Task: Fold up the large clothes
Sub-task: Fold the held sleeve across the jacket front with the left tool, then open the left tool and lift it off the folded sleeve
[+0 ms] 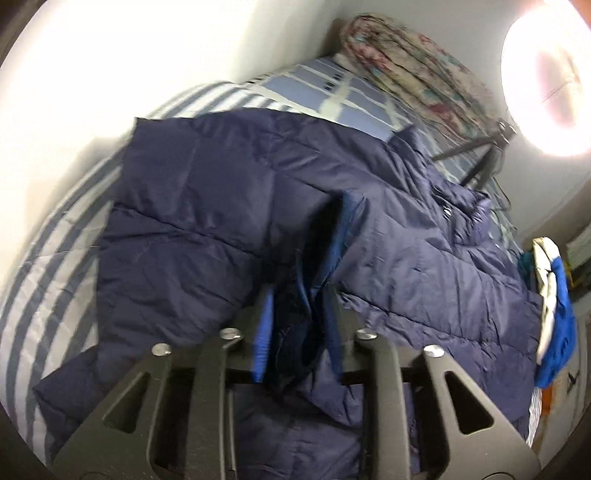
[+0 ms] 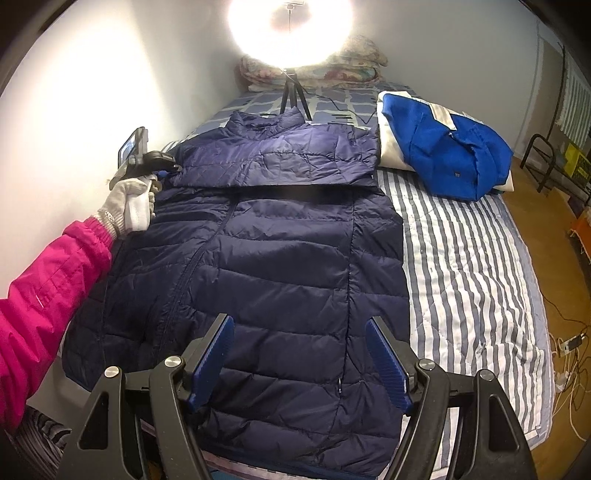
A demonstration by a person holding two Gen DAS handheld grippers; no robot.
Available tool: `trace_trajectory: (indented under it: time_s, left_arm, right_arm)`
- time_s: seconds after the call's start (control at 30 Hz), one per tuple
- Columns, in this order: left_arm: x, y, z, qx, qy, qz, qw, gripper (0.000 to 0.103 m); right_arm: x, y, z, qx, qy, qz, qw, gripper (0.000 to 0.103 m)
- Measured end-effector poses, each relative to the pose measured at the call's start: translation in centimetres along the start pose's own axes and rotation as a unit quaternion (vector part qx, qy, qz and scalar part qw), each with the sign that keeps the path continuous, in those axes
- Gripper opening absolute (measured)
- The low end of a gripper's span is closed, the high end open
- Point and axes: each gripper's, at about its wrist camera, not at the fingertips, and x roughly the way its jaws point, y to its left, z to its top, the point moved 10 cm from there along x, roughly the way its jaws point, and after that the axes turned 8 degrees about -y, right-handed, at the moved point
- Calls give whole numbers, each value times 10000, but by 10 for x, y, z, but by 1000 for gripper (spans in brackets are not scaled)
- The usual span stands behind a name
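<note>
A navy puffer jacket (image 2: 288,258) lies front up on the striped bed (image 2: 461,266), with a sleeve folded flat across its chest (image 2: 280,155). My left gripper (image 2: 171,166), held in a white-gloved hand (image 2: 129,206), is at the jacket's left shoulder by the wall. In the left wrist view its blue pads (image 1: 263,332) stand slightly apart, and a raised fold of the jacket (image 1: 295,314) sits loosely between them. My right gripper (image 2: 300,325) hovers wide open over the jacket's lower part, nothing between its fingers.
A folded blue and white garment (image 2: 443,155) lies at the bed's far right. A ring light (image 2: 291,29) on a tripod (image 2: 293,96) stands near the floral pillows (image 2: 332,70). A white wall runs along the left. Cables (image 2: 569,354) lie on the floor.
</note>
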Motion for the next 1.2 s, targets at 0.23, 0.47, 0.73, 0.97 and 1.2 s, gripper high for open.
trace_trajectory:
  time_s: [0.23, 0.47, 0.73, 0.97, 1.2]
  left_arm:
    - [-44, 11, 11, 88, -262, 274, 9992, 35]
    - [-121, 6, 7, 408, -372, 72, 9985, 35]
    - [-232, 22, -28, 651, -379, -210, 9969, 60]
    - [-301, 52, -78, 747, -125, -286, 9967, 60]
    - [-327, 107, -150, 465, 360, -258, 9979, 61]
  right_arm:
    - [-8, -6, 2, 39, -105, -60, 9999, 76]
    - [-25, -13, 4, -27, -343, -131, 9993, 76]
    - [-38, -41, 2, -25, -631, -372, 9973, 76]
    - [-45, -58, -7, 123, -777, -217, 9967, 79]
    - [-35, -60, -20, -112, -737, 23, 9972, 84]
